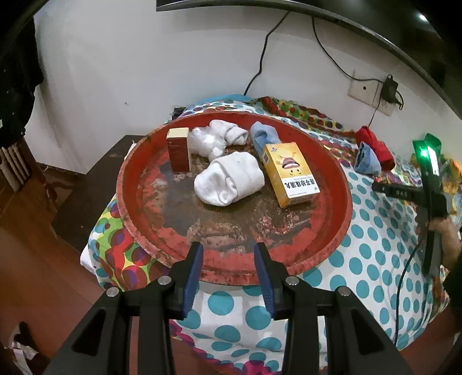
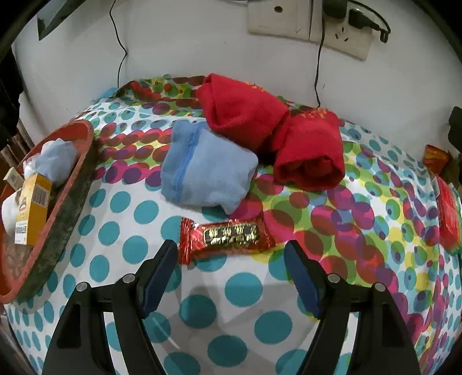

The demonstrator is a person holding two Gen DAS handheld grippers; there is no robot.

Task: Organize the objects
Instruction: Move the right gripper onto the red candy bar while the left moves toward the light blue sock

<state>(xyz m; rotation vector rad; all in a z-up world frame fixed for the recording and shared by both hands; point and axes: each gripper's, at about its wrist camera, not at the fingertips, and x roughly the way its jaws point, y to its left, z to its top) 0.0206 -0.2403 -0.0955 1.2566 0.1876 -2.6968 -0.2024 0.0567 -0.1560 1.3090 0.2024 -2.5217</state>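
Just ahead of the right tool (image 2: 231, 253), whose jaws stand wide apart with nothing in them, a red snack packet (image 2: 226, 235) lies flat on the dotted cloth (image 2: 245, 288), still loose between the two tips. Behind it sit a folded blue sock (image 2: 206, 170) and two rolled red socks (image 2: 271, 129). The left tool (image 1: 228, 253) hovers at the near rim of the red tray (image 1: 332, 173), jaws partly apart and empty; the tray already holds white socks (image 1: 229, 181), a blue sock (image 1: 264, 135), a yellow box (image 1: 291, 173) and a brown box (image 1: 179, 150).

The packet is thin and slick, so the tips could likely slide over it or pinch the cloth and drag it, shifting the socks. A crushed wrapper is another risk.

The worktop is covered by a bright spotted cloth that wrinkles easily. It stands against a white wall with sockets (image 2: 309, 23) and trailing black cables (image 1: 262, 57).
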